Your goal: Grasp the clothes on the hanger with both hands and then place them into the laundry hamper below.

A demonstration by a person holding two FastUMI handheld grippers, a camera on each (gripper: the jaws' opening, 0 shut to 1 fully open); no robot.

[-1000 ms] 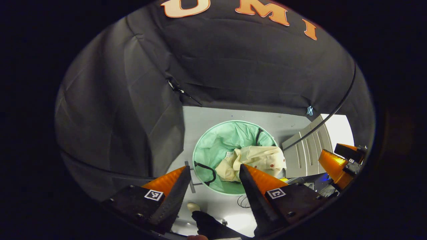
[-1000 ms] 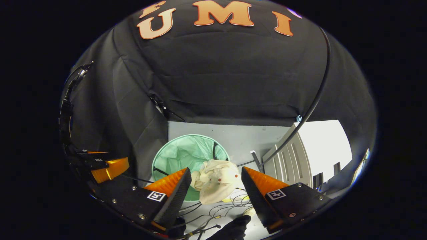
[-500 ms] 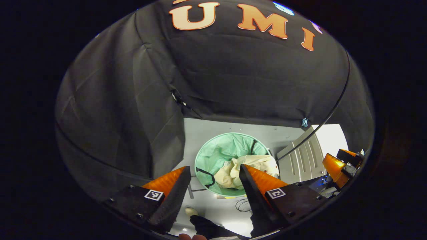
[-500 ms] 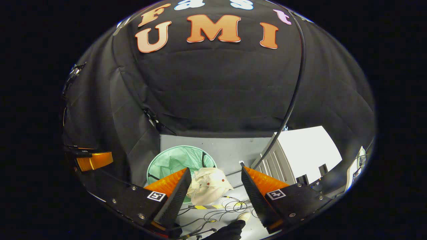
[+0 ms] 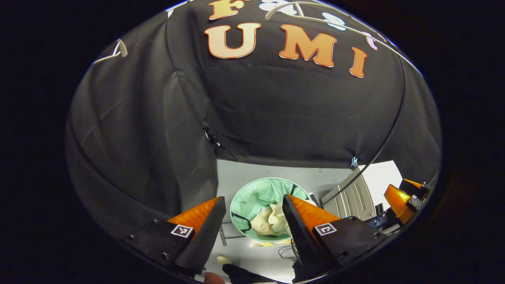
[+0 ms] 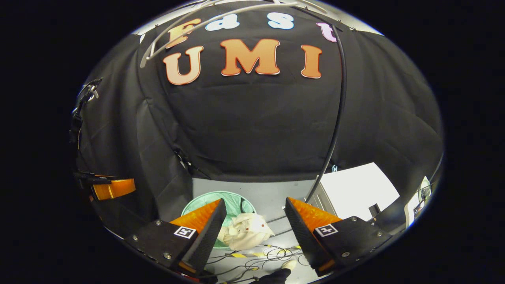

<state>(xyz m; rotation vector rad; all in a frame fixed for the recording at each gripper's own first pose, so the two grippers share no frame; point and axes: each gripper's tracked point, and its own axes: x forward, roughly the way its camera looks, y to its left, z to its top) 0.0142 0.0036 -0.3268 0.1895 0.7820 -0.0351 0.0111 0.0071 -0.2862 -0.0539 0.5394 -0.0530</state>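
Observation:
The cream garment with red dots (image 5: pixel 271 223) lies crumpled in the round green laundry hamper (image 5: pixel 256 196) on the grey floor, draped over its near rim (image 6: pixel 246 233). My left gripper (image 5: pixel 252 199) is high above the hamper (image 6: pixel 236 198), open, with nothing between its fingers. My right gripper (image 6: pixel 254 201) is open and bare too, above the hamper's right side. Each gripper sees the other's orange body off to the side: the right gripper (image 5: pixel 399 197), the left gripper (image 6: pixel 112 188). A bare white hanger (image 6: pixel 221 17) crosses the top (image 5: pixel 300 11).
Grey slatted cabinet (image 5: pixel 349 199) with a white top (image 6: pixel 355 193) stands right of the hamper. A black cable (image 6: pixel 335 118) hangs down to it. Loose wires (image 6: pixel 272 252) and yellow-black tape lie on the floor beside a person's shoe (image 6: pixel 290 263).
Both grippers have risen and tipped upward, staying open. The hamper and garment look smaller and lower in both views, and the white hanger has come into sight at the top.

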